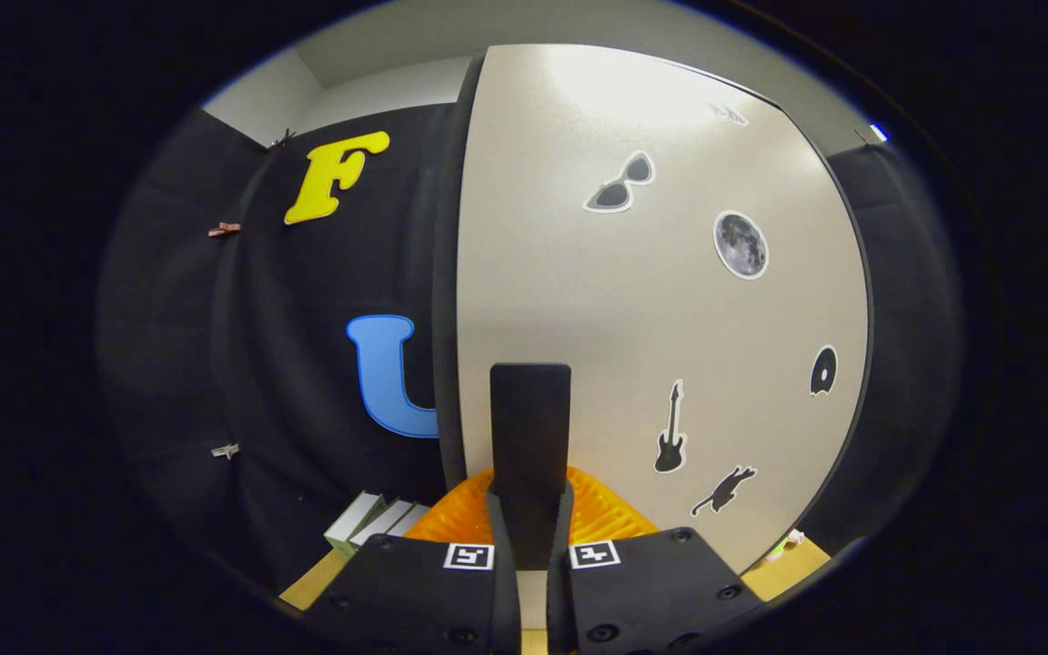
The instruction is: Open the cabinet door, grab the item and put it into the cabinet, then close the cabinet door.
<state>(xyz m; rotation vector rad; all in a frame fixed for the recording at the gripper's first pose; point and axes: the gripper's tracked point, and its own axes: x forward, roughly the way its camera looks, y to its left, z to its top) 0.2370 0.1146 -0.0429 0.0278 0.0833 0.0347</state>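
The cabinet door stands close in front of me, a pale panel with a dark edge on its left side and several black stickers on it. A black upright handle is fixed low on the door. My gripper is shut on the handle, whose lower end runs down between the two fingers. Both fingers press against its sides. I cannot tell whether the door is open or closed.
Pale flat boxes lie on the wooden table to the left of the fingers, by the black cloth wall. A small green and white object sits on the table at the door's lower right corner.
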